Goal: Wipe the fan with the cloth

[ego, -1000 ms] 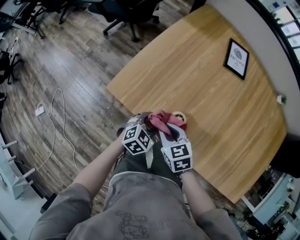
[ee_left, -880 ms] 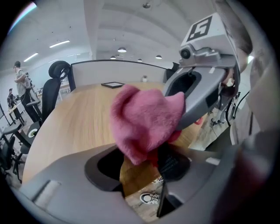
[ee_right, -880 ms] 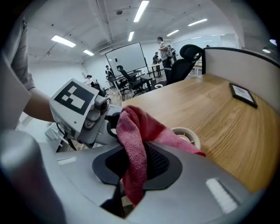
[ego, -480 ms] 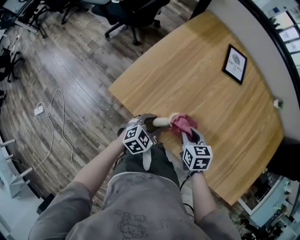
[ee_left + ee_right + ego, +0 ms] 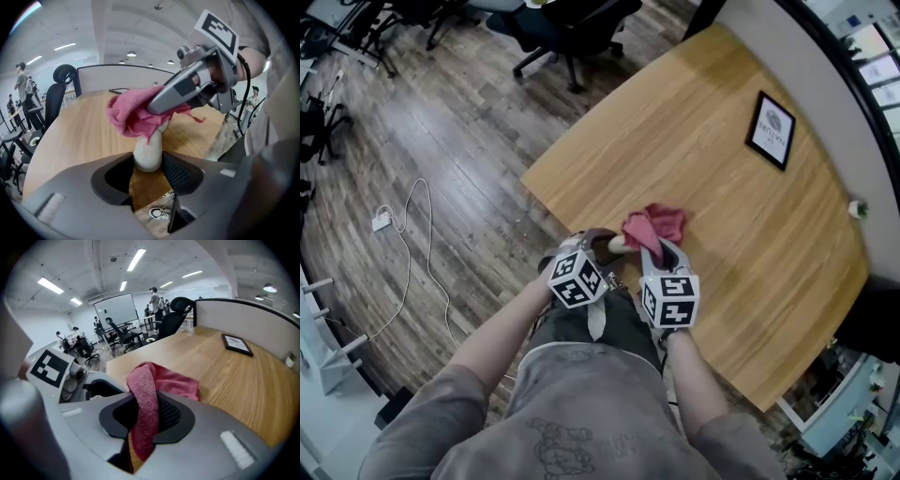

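Observation:
A small cream hand fan has its handle (image 5: 148, 152) clamped between the pads of my left gripper (image 5: 147, 171), which is shut on it at the table's near edge. The fan's handle (image 5: 619, 244) pokes out to the right of my left gripper (image 5: 602, 242) in the head view. A pink-red cloth (image 5: 654, 225) covers and hides the fan's head. My right gripper (image 5: 654, 251) is shut on the cloth (image 5: 145, 399), a fold of which hangs down between its jaws. From the left gripper view, the cloth (image 5: 131, 117) bunches over the fan under the right gripper (image 5: 187, 89).
The curved wooden table (image 5: 694, 131) carries a black framed card (image 5: 771, 129) at its far right. Office chairs (image 5: 562, 19) stand beyond the table on the wood floor. A white cable with a charger (image 5: 382, 222) lies on the floor at left.
My right gripper swept the cloth right along the fan, baring the handle, then came part way back left. The cloth now sits farther up over the fan head. The left gripper stayed put.

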